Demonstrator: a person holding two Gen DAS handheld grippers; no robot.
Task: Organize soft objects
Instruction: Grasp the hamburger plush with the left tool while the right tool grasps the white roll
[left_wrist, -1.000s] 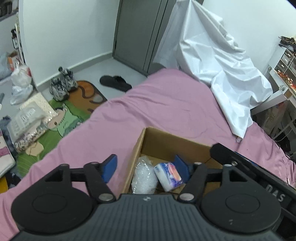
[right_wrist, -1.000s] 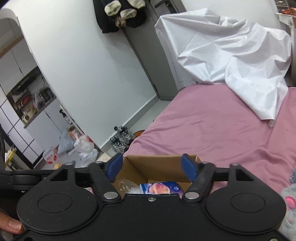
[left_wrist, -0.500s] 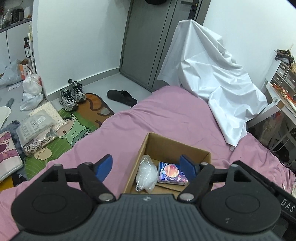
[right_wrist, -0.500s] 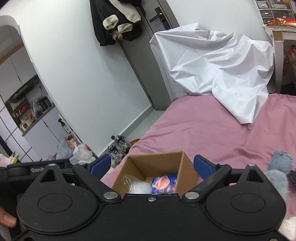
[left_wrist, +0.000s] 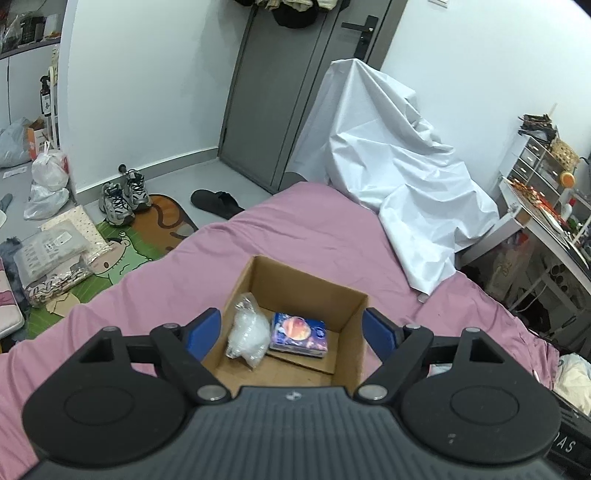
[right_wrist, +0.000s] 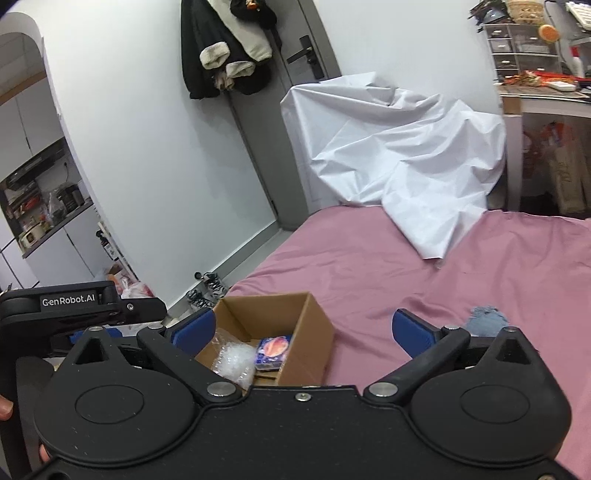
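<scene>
Box (left_wrist: 295, 291) on bed (left_wrist: 314, 236) holds bag (left_wrist: 247, 334), pack (left_wrist: 299, 334). Left tongs (left_wrist: 291, 330), right tongs (right_wrist: 301, 326) opening, empty. Reach denim scrap (right_wrist: 485, 318) next; pinch mid-fold.

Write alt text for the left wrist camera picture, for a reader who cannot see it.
An open cardboard box sits on a pink bed, holding a clear plastic bag and a small colourful pack. The left gripper frames it, blue-tipped jaws opening, nothing held. A white sheet and a grey door lie beyond.
</scene>
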